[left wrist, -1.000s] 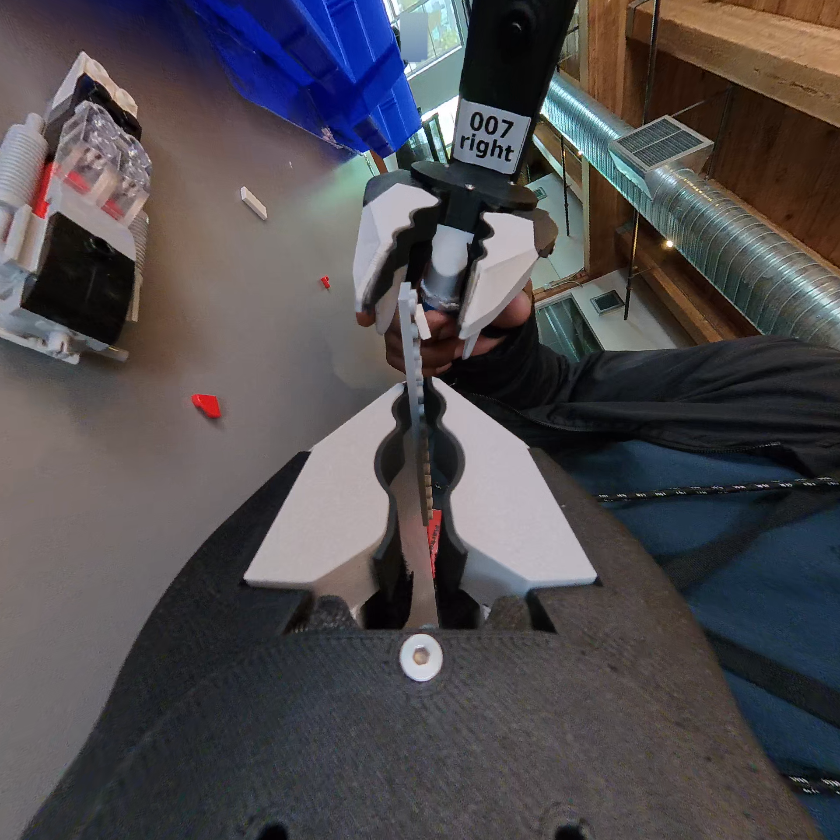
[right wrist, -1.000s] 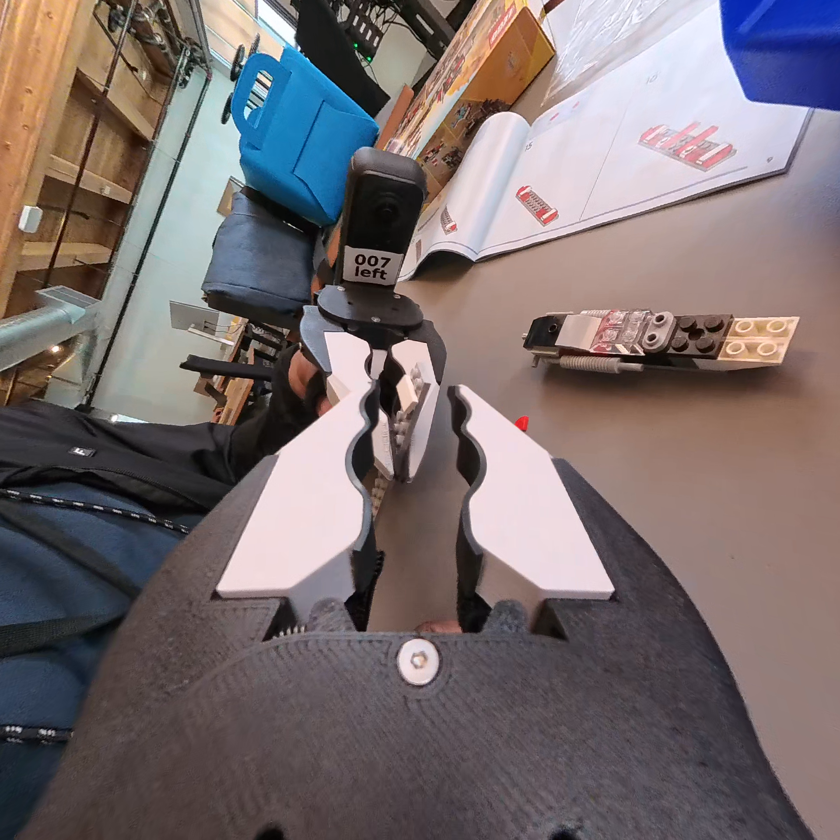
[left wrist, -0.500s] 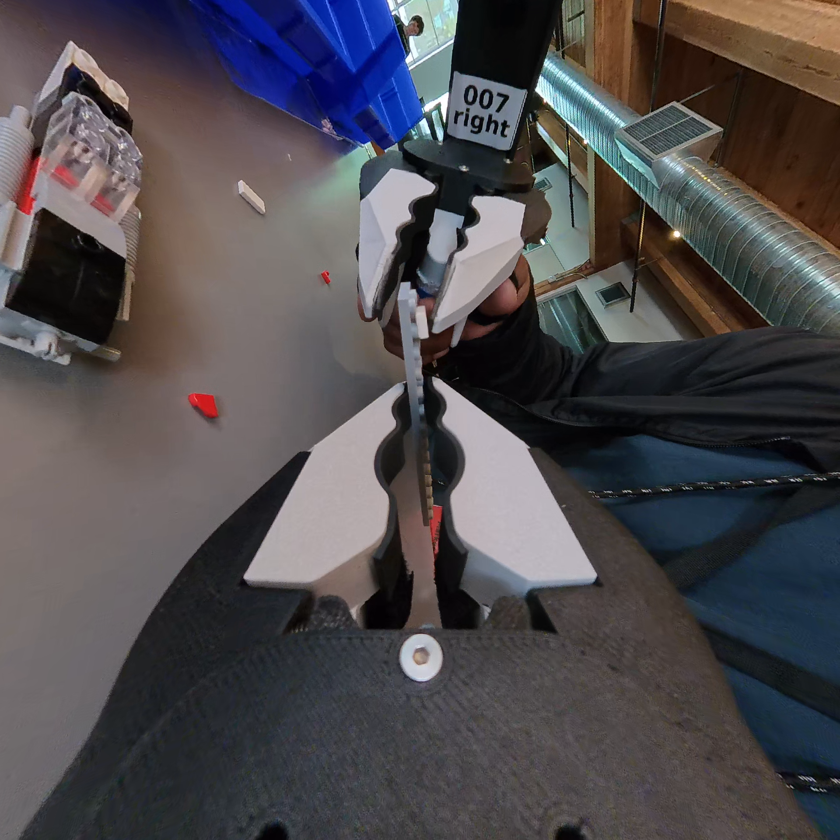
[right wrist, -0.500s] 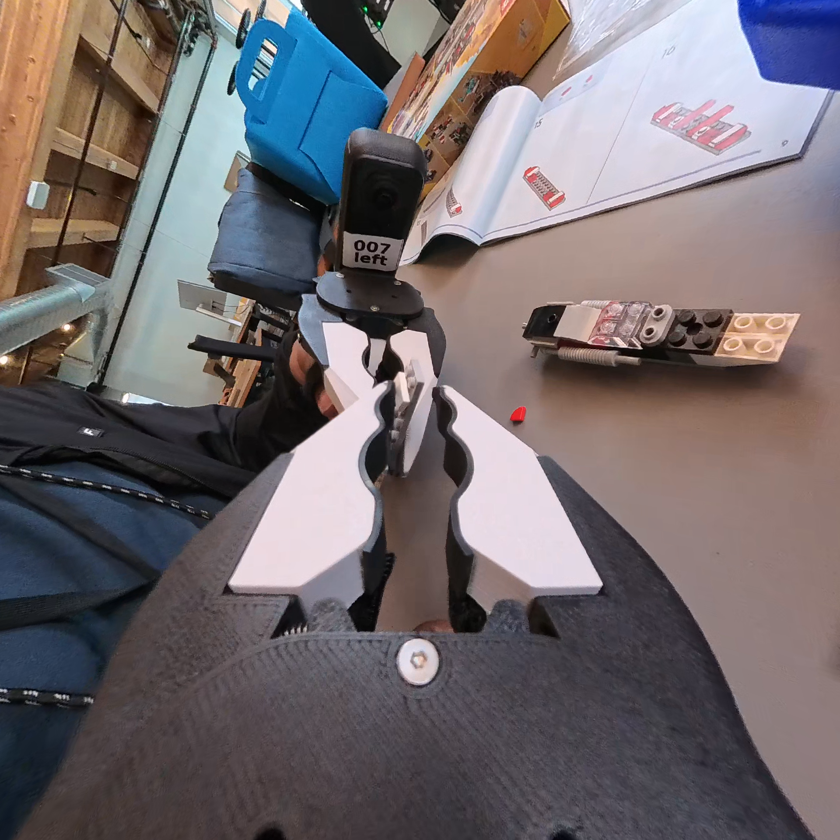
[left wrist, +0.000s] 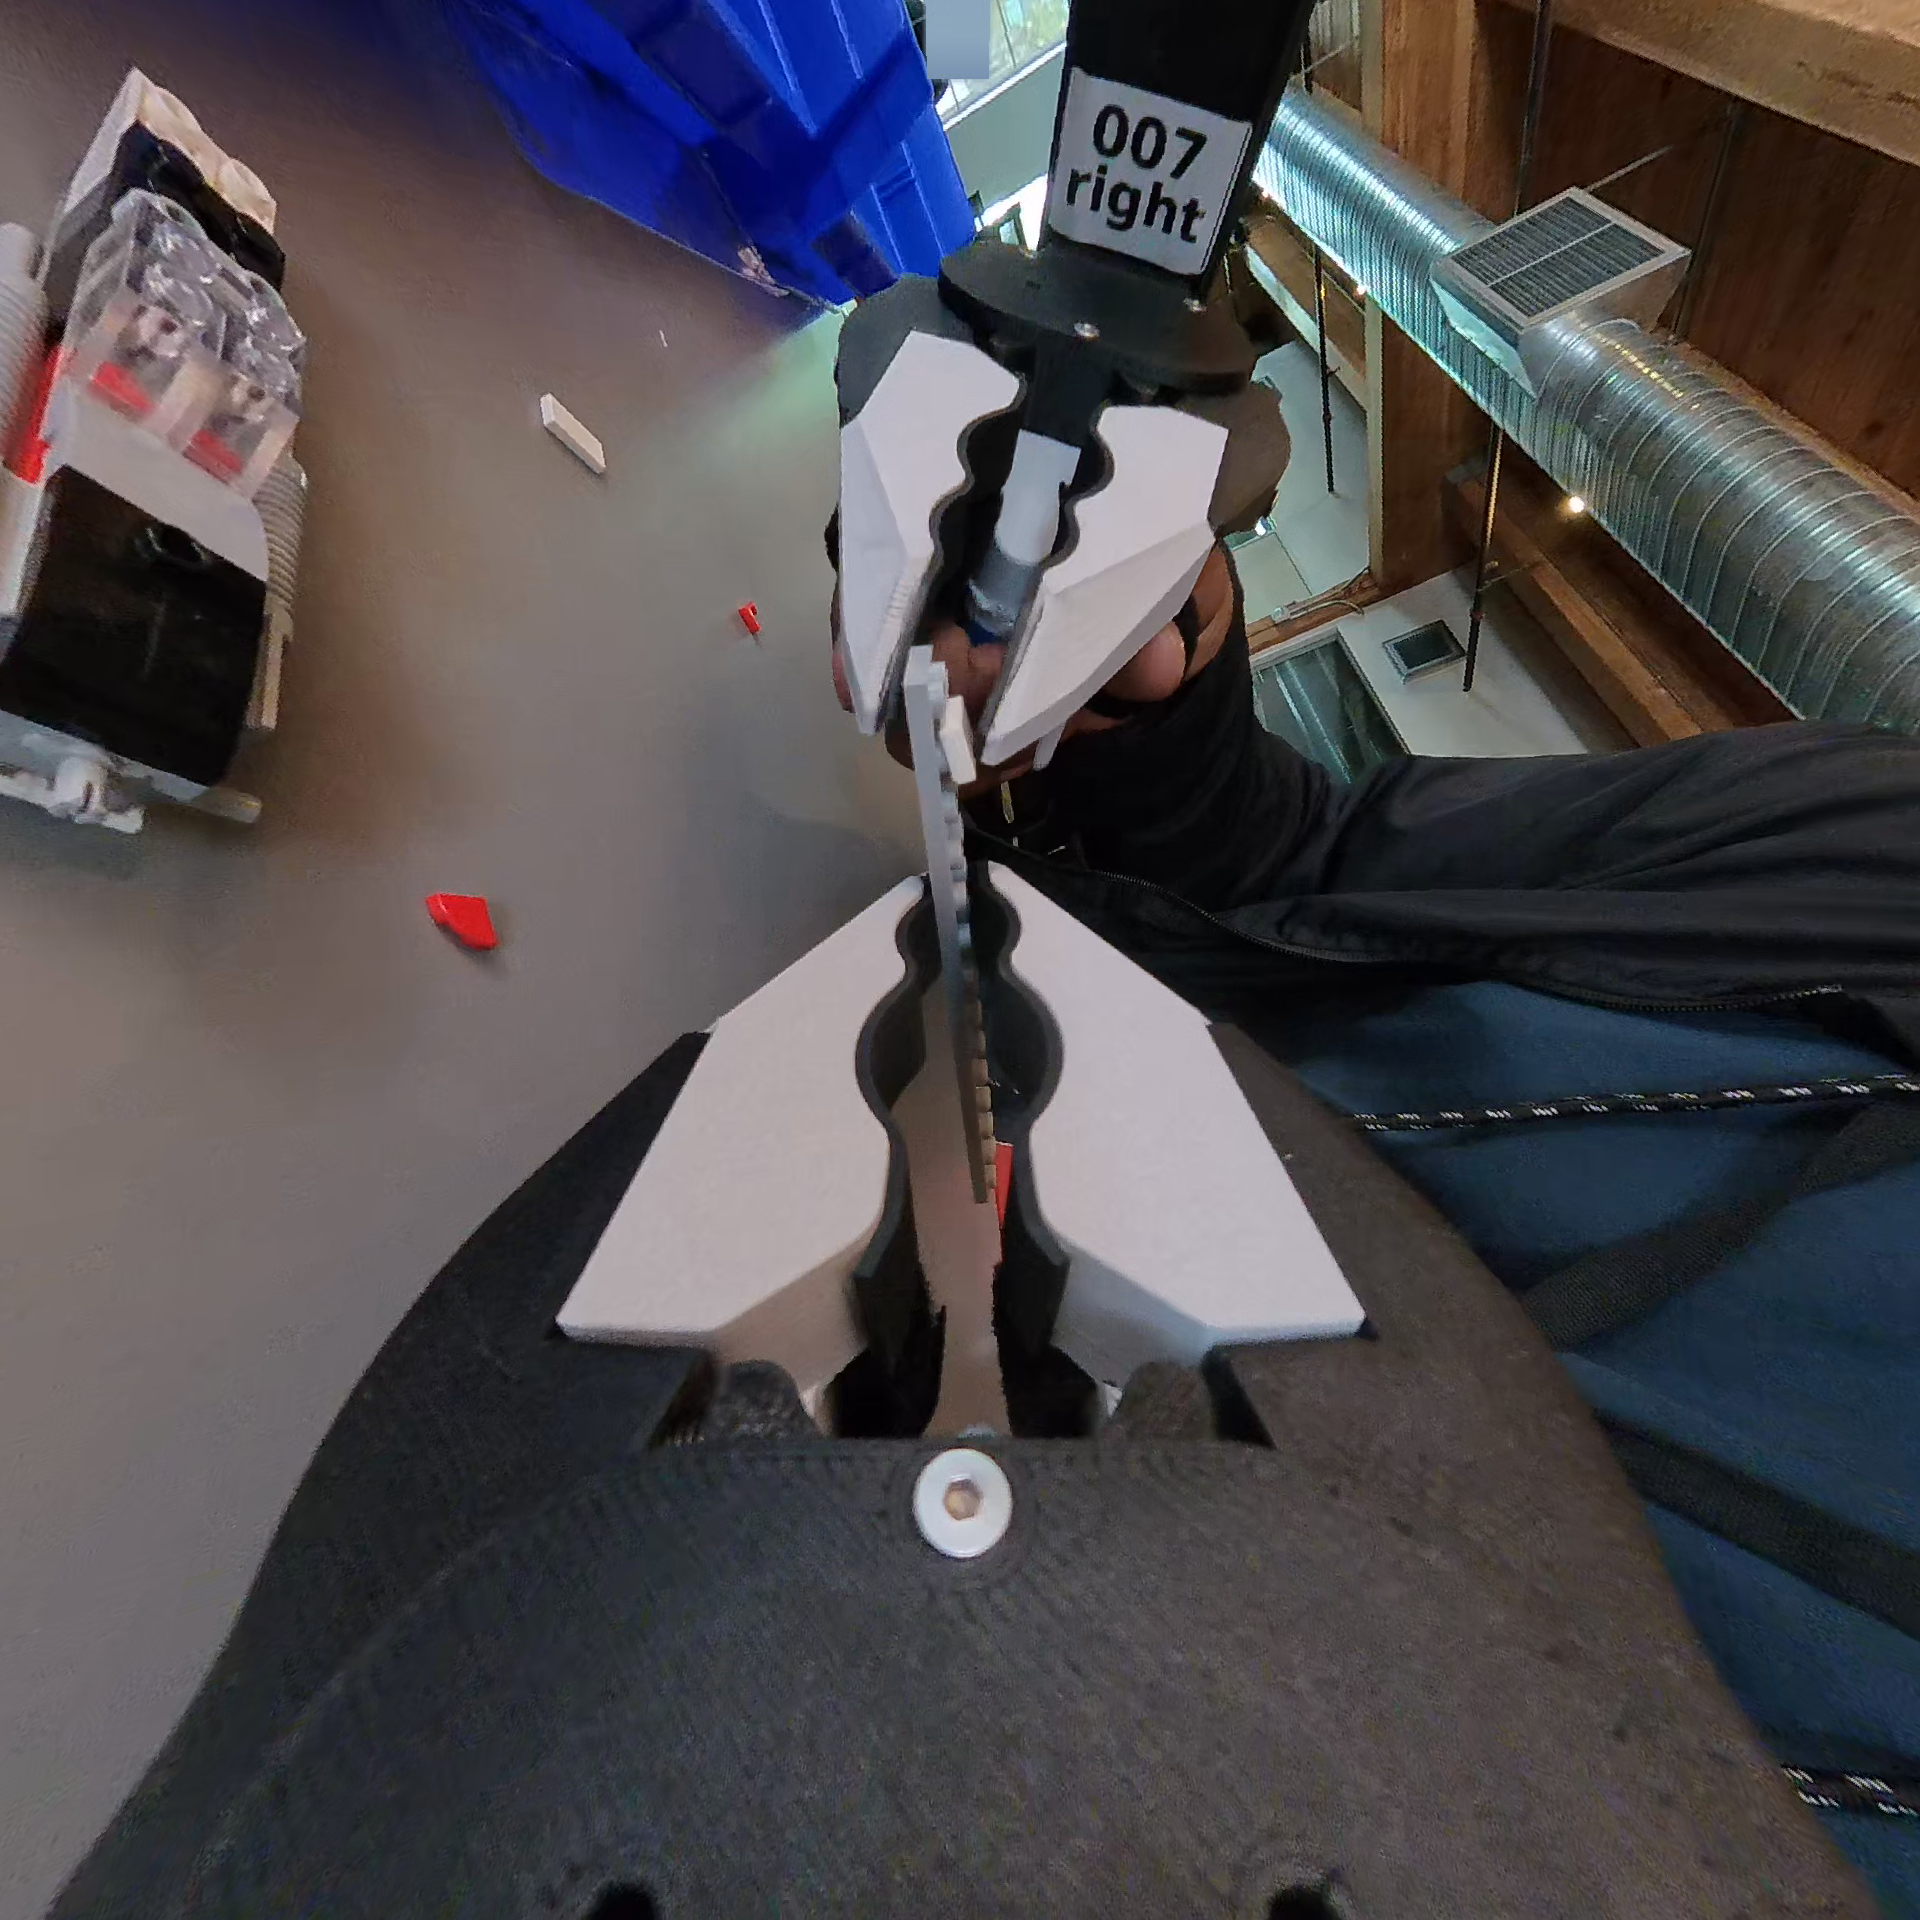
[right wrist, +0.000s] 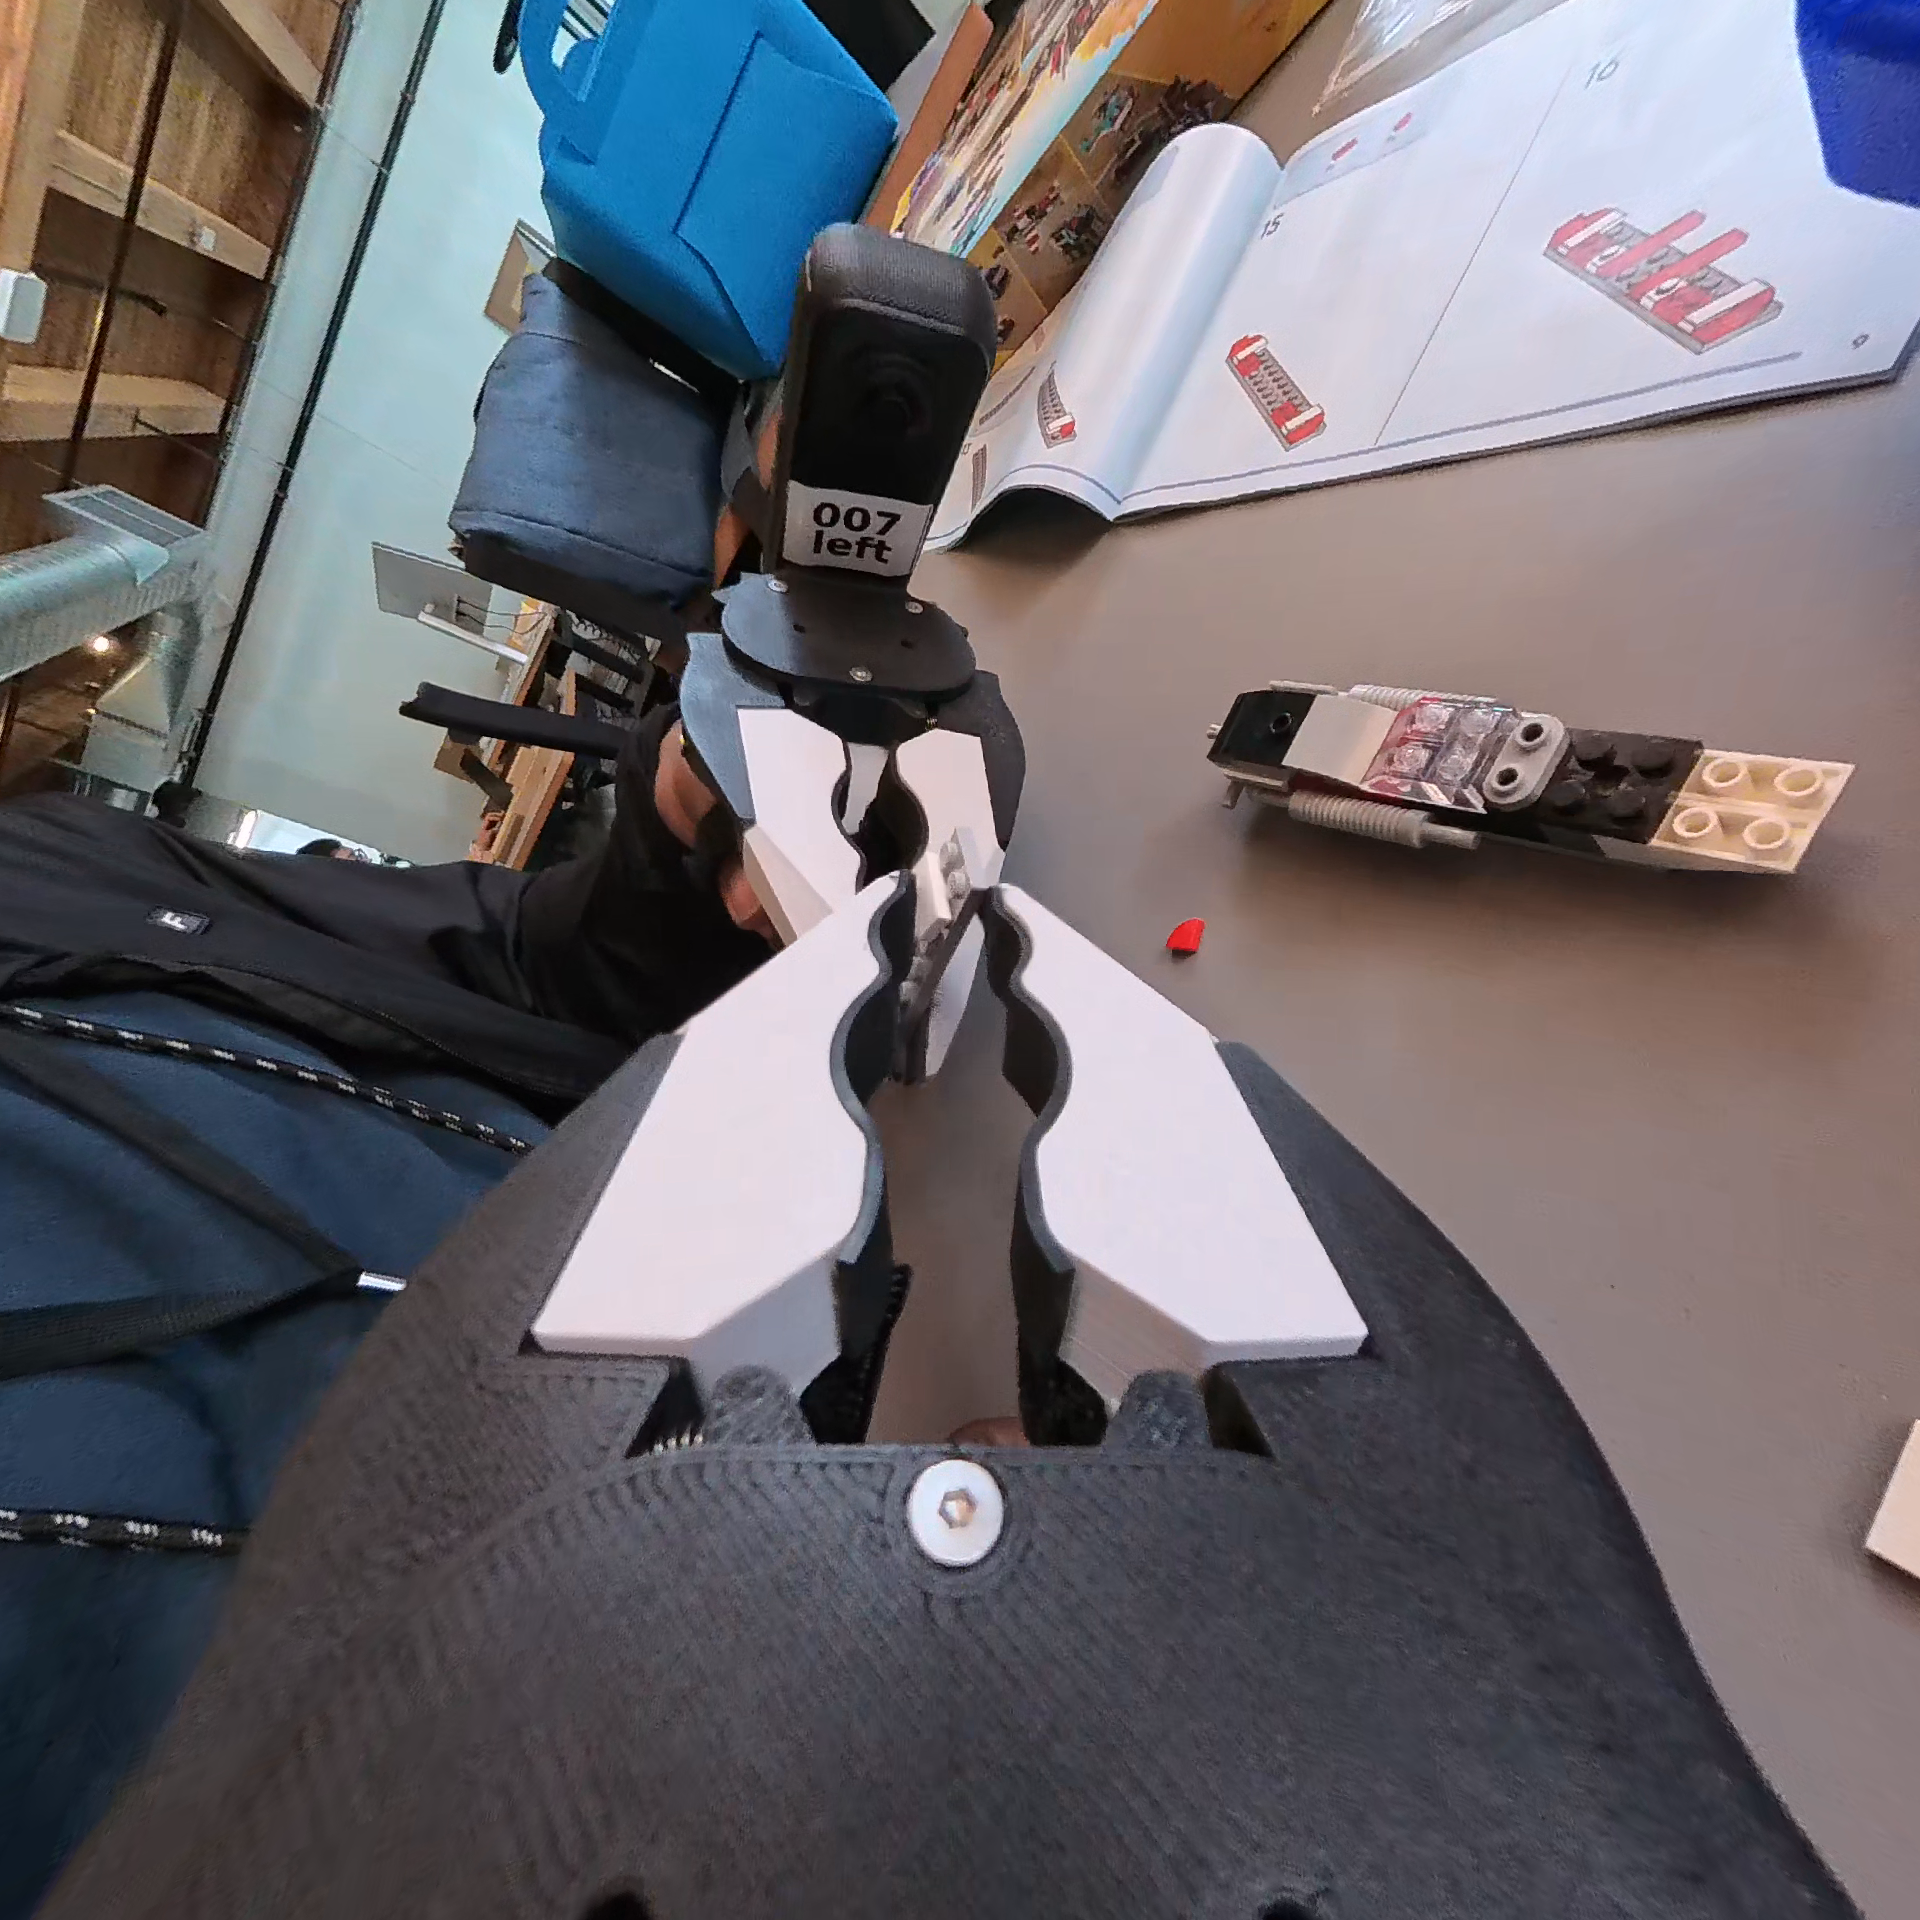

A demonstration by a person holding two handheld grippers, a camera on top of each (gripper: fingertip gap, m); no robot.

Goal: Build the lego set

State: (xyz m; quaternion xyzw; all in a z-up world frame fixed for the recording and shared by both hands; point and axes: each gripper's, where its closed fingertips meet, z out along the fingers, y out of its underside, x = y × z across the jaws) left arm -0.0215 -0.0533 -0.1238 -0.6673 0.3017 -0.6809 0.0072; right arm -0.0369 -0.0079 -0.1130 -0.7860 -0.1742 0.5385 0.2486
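My left gripper is shut on a thin light grey studded plate, held edge-on above the dark grey table. A small white tile sits on the plate's far end. My right gripper faces the left one, and its fingertips pinch that far end and the tile from both sides; it also shows in the left wrist view. The plate shows between the right fingertips. A part-built model in black, white and clear bricks lies on the table, and shows at the left edge of the left wrist view.
A red piece lies loose on the table near the model. A tiny red piece and a white tile lie farther off. Blue bins stand at the back. An open instruction booklet and a box lie beyond.
My right gripper has moved in toward the left one and its fingers have narrowed from open onto the plate's far end. The left gripper has kept its hold.
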